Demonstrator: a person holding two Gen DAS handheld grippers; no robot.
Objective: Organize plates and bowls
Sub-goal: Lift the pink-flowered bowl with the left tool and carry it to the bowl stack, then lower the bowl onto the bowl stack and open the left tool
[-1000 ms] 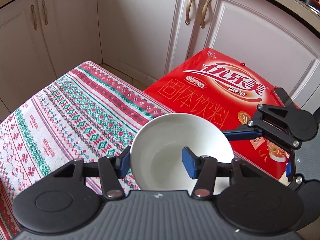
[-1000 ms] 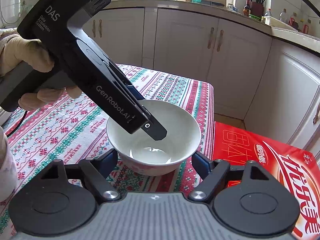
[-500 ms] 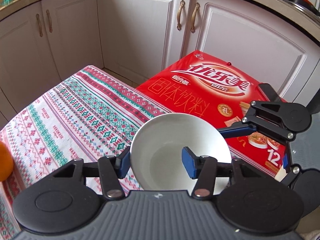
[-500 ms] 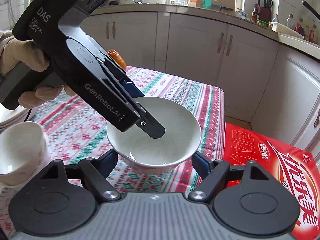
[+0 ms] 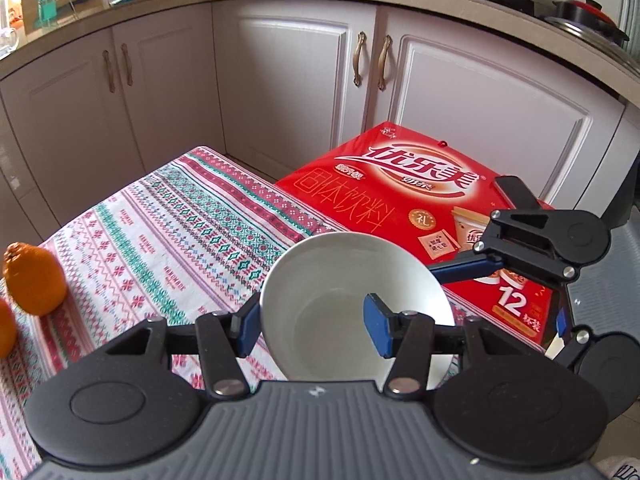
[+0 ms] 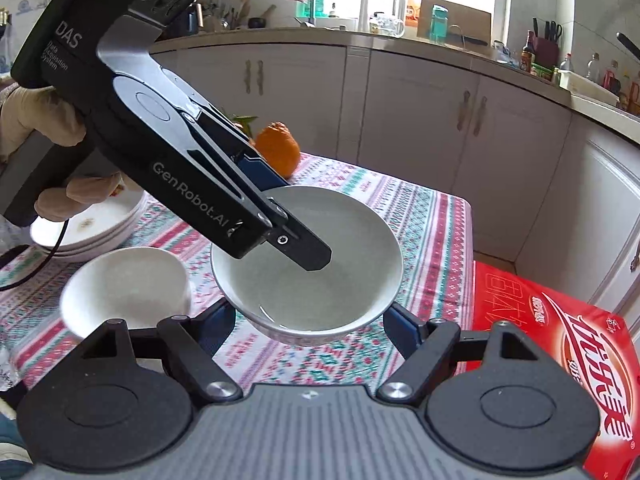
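A white bowl (image 5: pixel 332 280) (image 6: pixel 320 292) hangs just above the patterned tablecloth (image 5: pixel 160 240), near the table's right edge. My left gripper (image 5: pixel 314 328) (image 6: pixel 296 220) is shut on its rim, one finger inside and one outside. My right gripper (image 6: pixel 310 318) (image 5: pixel 500 296) straddles the bowl from the other side, its blue pads against the lower wall on both sides. A second white bowl (image 6: pixel 124 288) sits on the cloth to the left in the right wrist view. Behind it is a stack of white plates (image 6: pixel 92 228).
A red drink carton (image 5: pixel 400 200) (image 6: pixel 560 340) lies beside and below the table's edge. Oranges (image 5: pixel 36 280) (image 6: pixel 278 148) rest on the cloth. White kitchen cabinets (image 5: pixel 280 80) close off the far side. A person's gloved hand (image 6: pixel 32 120) holds the left gripper.
Both grippers have risen and drawn back together with the bowl between them. The oranges, the second bowl and the plate stack have come into view.
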